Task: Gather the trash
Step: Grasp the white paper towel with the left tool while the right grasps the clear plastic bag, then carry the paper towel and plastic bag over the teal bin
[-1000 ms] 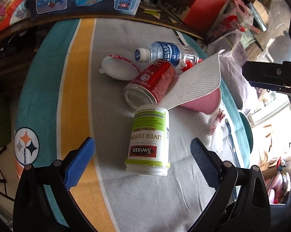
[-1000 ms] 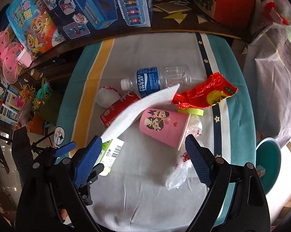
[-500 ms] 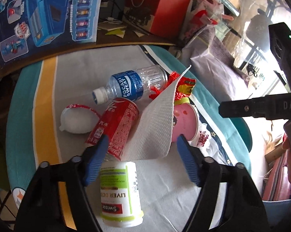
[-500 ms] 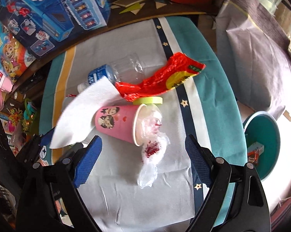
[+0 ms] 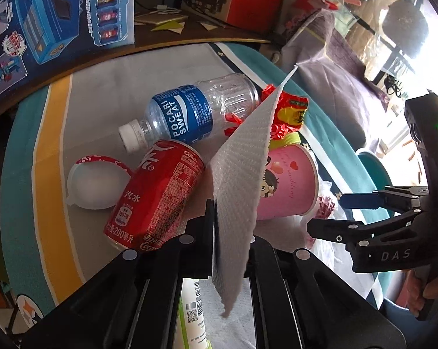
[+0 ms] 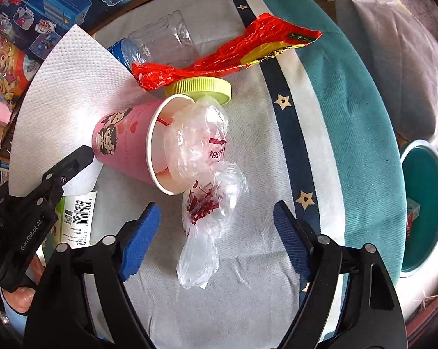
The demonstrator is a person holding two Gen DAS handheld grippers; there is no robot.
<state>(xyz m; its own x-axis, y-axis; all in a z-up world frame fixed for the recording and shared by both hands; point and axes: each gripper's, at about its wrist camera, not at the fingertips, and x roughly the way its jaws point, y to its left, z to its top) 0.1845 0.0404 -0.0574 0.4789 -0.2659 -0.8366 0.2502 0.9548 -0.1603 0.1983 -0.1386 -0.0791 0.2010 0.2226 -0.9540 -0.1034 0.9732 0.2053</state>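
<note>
Because its jaws are pressed together on the near edge of the white embossed paper towel (image 5: 242, 180), the left gripper (image 5: 216, 250) holds it upright above the bench (image 6: 358, 93). With jaws spread, the right gripper (image 6: 216, 232) hovers around the crumpled clear plastic bag (image 6: 207, 209), probably the next trash.

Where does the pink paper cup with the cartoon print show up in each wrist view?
Left wrist: pink paper cup right of centre, on its side, partly behind the white paper towel.
Right wrist: cup left of centre, mouth facing the camera.
Shared landmark: red snack wrapper just beyond the cup.
</note>
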